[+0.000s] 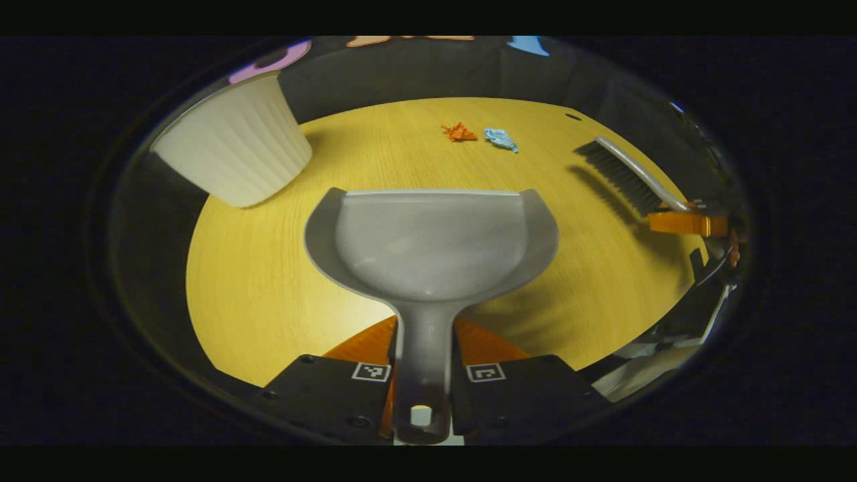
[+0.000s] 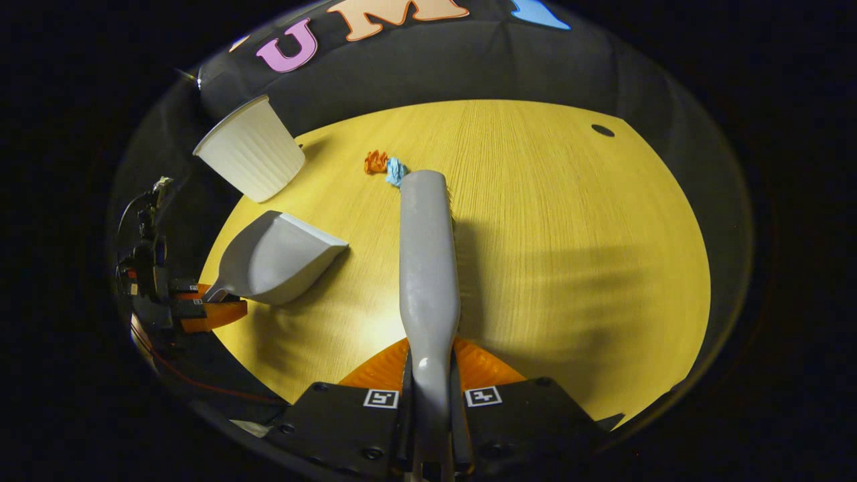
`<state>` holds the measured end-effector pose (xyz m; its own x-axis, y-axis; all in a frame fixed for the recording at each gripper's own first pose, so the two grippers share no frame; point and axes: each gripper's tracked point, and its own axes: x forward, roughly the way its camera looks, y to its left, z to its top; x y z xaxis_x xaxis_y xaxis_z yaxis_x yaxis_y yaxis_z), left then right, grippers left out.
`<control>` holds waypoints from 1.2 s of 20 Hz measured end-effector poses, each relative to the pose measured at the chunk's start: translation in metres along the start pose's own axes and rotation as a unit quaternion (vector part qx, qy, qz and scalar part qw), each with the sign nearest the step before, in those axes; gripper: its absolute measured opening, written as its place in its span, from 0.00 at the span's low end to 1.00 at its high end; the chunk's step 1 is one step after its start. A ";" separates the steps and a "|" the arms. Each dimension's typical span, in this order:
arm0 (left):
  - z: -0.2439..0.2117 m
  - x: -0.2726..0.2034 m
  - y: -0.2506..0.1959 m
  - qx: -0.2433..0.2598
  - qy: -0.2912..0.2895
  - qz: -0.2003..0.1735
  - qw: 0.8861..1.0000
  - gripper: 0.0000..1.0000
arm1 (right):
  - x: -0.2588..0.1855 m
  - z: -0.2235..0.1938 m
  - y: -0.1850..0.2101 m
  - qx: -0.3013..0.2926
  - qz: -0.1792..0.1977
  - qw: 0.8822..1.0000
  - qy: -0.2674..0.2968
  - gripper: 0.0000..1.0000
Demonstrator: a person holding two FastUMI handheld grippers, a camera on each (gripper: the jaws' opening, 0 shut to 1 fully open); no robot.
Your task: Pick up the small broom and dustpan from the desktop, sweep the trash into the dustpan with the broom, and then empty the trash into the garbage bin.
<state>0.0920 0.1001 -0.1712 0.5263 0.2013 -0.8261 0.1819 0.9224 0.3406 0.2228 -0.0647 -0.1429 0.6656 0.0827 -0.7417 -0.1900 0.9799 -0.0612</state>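
Observation:
My left gripper (image 1: 424,348) is shut on the handle of the grey dustpan (image 1: 432,241), whose mouth faces the far side of the yellow table. Beyond its lip lie an orange paper scrap (image 1: 459,132) and a blue scrap (image 1: 501,138). My right gripper (image 2: 430,365) is shut on the handle of the grey broom (image 2: 428,261), held above the table, its far end close to the orange scrap (image 2: 375,161) and blue scrap (image 2: 395,171). The broom (image 1: 626,175) and the right gripper (image 1: 686,223) show at the right of the left gripper view. In the right gripper view, the dustpan (image 2: 274,258) and left gripper (image 2: 207,309) sit at the left.
A white ribbed garbage bin (image 1: 234,150) stands at the table's far left corner, seen also in the right gripper view (image 2: 251,157). A small dark hole (image 2: 602,130) marks the tabletop at the far right. Black cloth walls close the booth behind the table.

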 end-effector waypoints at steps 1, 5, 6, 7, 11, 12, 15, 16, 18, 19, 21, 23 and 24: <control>0.007 0.003 0.010 0.032 0.000 -0.001 0.999 0.27 | 0.000 0.018 -0.004 -0.009 -0.011 1.000 -0.005 0.20; 0.034 0.012 0.039 0.135 0.003 -0.034 0.990 0.27 | 0.025 0.095 -0.004 -0.023 -0.057 0.997 -0.035 0.21; 0.041 0.015 0.045 0.156 0.003 -0.042 0.987 0.27 | 0.036 0.107 -0.001 -0.030 -0.067 0.997 -0.034 0.21; 0.049 0.017 0.051 0.176 0.003 -0.050 0.983 0.27 | 0.046 0.118 0.001 -0.038 -0.077 0.996 -0.032 0.20; 0.066 0.013 0.068 0.238 0.001 -0.069 0.969 0.27 | 0.064 0.154 0.009 -0.046 -0.097 0.994 -0.025 0.21; 0.070 0.013 0.071 0.246 0.000 -0.073 0.967 0.26 | 0.071 0.161 0.009 -0.045 -0.101 0.994 -0.022 0.21; 0.070 0.022 0.077 0.254 0.009 -0.082 0.964 0.27 | 0.091 0.165 0.003 -0.059 -0.117 0.991 0.003 0.21; 0.069 0.025 0.079 0.256 0.013 -0.087 0.963 0.27 | 0.098 0.164 -0.001 -0.071 -0.124 0.990 0.017 0.21; 0.069 0.029 0.082 0.260 0.019 -0.091 0.961 0.27 | 0.115 0.162 -0.008 -0.103 -0.141 0.984 0.044 0.20; 0.069 0.031 0.083 0.261 0.020 -0.093 0.961 0.27 | 0.123 0.162 -0.006 -0.122 -0.143 0.981 0.052 0.20; 0.067 0.033 0.084 0.265 0.026 -0.094 0.959 0.27 | 0.136 0.160 0.010 -0.163 -0.136 0.975 0.064 0.20; 0.065 0.039 0.085 0.265 0.032 -0.096 0.959 0.27 | 0.146 0.154 0.039 -0.200 -0.107 0.971 0.072 0.21; 0.064 0.039 0.085 0.264 0.035 -0.098 0.959 0.27 | 0.147 0.151 0.057 -0.220 -0.086 0.969 0.073 0.21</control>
<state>0.1811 0.1650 -0.1458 0.3858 0.0804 -0.9191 0.6766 0.6526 0.3410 0.4187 0.0306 -0.1540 0.6115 -0.1333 -0.7799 -0.3952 0.8025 -0.4470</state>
